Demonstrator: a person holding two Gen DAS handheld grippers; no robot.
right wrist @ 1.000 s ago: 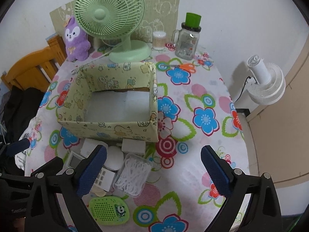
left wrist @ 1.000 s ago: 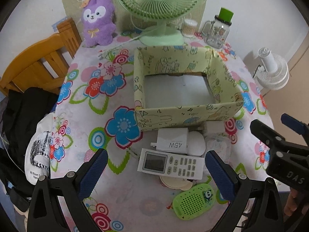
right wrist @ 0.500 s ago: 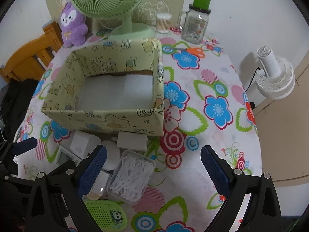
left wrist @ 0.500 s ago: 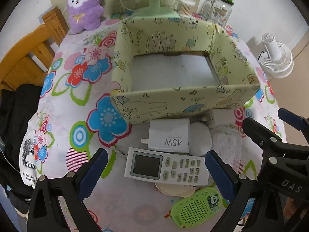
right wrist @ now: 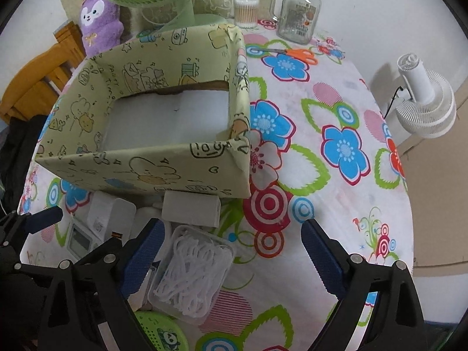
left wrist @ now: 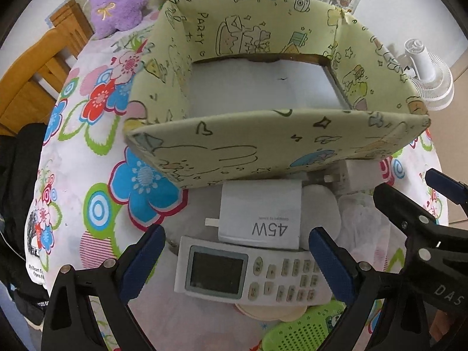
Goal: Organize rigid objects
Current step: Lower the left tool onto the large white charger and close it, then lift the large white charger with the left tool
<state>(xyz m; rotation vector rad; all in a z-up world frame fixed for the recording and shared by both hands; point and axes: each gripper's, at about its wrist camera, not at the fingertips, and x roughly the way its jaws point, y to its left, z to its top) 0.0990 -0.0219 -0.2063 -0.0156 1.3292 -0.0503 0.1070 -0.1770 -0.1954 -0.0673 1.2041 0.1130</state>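
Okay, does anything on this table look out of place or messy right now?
Yes. The small items are heaped against the front of the pale green cartoon-print box, not inside it. The white 45W charger lies partly on the white remote control, which rests across a round cream disc. The box holds none of them.

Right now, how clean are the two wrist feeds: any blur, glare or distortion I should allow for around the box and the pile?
Left wrist view: sharp in the middle, "45W" on the white charger readable; fisheye bows the box's near wall; soft even light, no glare on the remote's screen. Right wrist view: also crisp, the clear floss-pick case shows detail; black corners frame both.
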